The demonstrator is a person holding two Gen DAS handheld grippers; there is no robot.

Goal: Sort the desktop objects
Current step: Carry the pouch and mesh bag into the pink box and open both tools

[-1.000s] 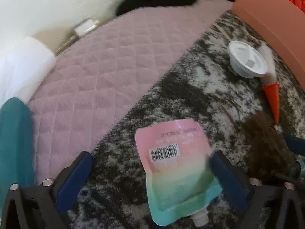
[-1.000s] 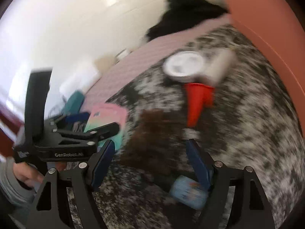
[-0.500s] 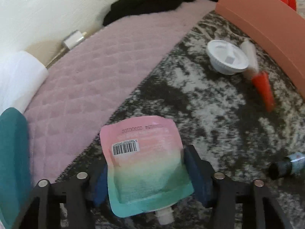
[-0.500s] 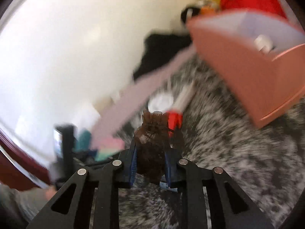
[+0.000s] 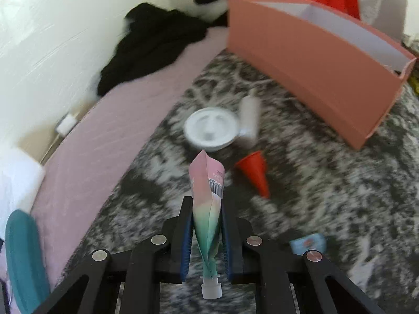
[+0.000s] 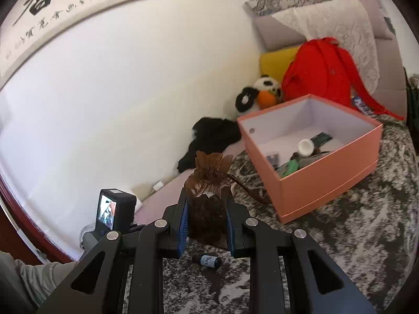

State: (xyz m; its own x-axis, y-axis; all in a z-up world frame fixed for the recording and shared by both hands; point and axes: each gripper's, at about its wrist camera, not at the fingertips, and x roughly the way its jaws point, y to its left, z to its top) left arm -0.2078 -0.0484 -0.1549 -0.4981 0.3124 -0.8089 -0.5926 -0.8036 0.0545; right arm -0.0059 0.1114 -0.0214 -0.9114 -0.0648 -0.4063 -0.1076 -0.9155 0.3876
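My left gripper (image 5: 205,210) is shut on a pink-and-green spout pouch (image 5: 208,196), folded edge-on and lifted above the grey mottled rug. My right gripper (image 6: 207,198) is shut on a brown drawstring pouch (image 6: 209,183), held up in the air left of the open pink box (image 6: 327,175). The box also shows in the left wrist view (image 5: 309,73) at upper right; several small items lie inside it. On the rug lie a white lid (image 5: 212,129), a white tube (image 5: 250,115), a red cone (image 5: 255,171) and a small blue-labelled bottle (image 6: 208,260).
A pink quilted mat (image 5: 110,141) runs along the white wall. Black cloth (image 5: 154,44), a panda toy (image 6: 259,91) and a red backpack (image 6: 322,70) sit behind the box. A teal object (image 5: 23,259) is at the left edge. The left gripper's camera (image 6: 114,212) shows in the right wrist view.
My left gripper closed on the spout pouch and lifted it off the rug. My right gripper closed on the brown pouch and raised it high, toward the pink box.
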